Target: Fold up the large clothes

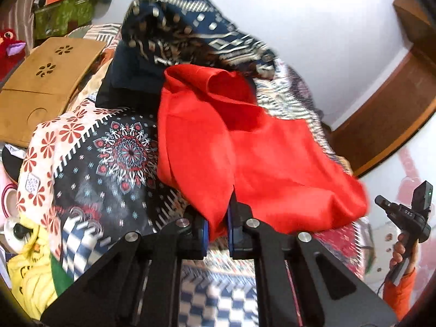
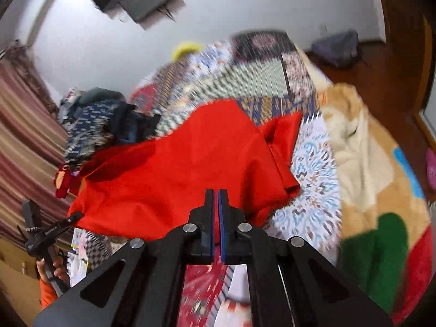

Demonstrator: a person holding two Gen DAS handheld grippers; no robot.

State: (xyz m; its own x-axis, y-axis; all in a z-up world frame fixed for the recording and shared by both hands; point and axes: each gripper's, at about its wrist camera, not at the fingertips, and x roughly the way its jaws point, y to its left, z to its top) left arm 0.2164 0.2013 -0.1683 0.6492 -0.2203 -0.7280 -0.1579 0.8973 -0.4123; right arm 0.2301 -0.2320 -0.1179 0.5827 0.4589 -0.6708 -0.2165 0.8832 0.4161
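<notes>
A large red garment [image 1: 245, 141] hangs bunched above the patterned bedspread [image 1: 120, 147]. My left gripper [image 1: 218, 223] is shut on a fold of its lower edge, with red cloth pinched between the blue pads. In the right wrist view the same red garment [image 2: 177, 171] spreads wide in front. My right gripper [image 2: 217, 212] is shut on its near edge, the pads almost touching. The right gripper also shows at the far right of the left wrist view [image 1: 403, 215], and the left gripper at the lower left of the right wrist view [image 2: 49, 231].
A pile of dark blue patterned clothes [image 1: 179, 32] lies behind the red garment. A wooden lap tray [image 1: 41, 87] and a yellow cloth [image 1: 32, 272] are at the left. A beige fleece blanket [image 2: 368, 163] lies on the right of the bed. Striped curtains [image 2: 24, 141] hang at the left.
</notes>
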